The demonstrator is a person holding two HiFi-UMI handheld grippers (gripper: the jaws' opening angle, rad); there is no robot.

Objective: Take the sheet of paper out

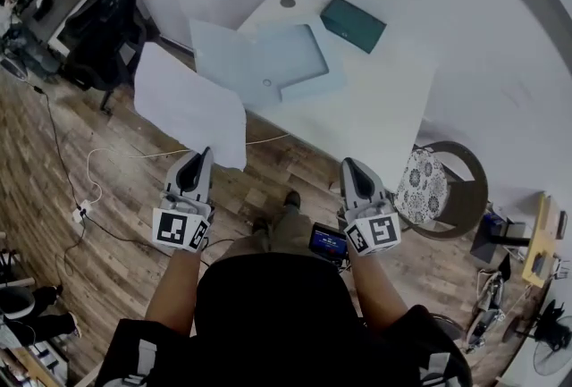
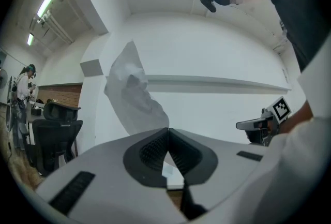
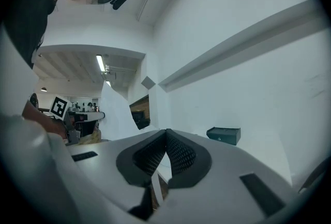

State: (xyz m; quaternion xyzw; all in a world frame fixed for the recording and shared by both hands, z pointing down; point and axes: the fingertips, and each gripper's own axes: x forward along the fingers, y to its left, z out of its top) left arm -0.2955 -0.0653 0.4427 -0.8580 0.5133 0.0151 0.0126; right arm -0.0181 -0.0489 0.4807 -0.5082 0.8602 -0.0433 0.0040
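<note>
The white sheet of paper (image 1: pixel 186 108) hangs in the air over the wooden floor, left of the table. My left gripper (image 1: pixel 206 153) is shut on the sheet's near edge. In the left gripper view the sheet (image 2: pixel 132 88) curls up out of the closed left gripper (image 2: pixel 168 130). The open light-blue folder (image 1: pixel 268 62) lies on the white table (image 1: pixel 375 108). My right gripper (image 1: pixel 347 164) hovers near the table's front edge with its jaws together and nothing between them. The right gripper view shows this gripper (image 3: pixel 165 132) pointing level, with the sheet (image 3: pixel 116 114) off to its left.
A dark green box (image 1: pixel 353 23) sits at the table's far side, also visible as the box (image 3: pixel 223 135) in the right gripper view. A chair with a patterned cushion (image 1: pixel 424 184) stands to my right, and a black office chair (image 1: pixel 103 28) at the far left. Cables (image 1: pixel 89 189) trail over the floor.
</note>
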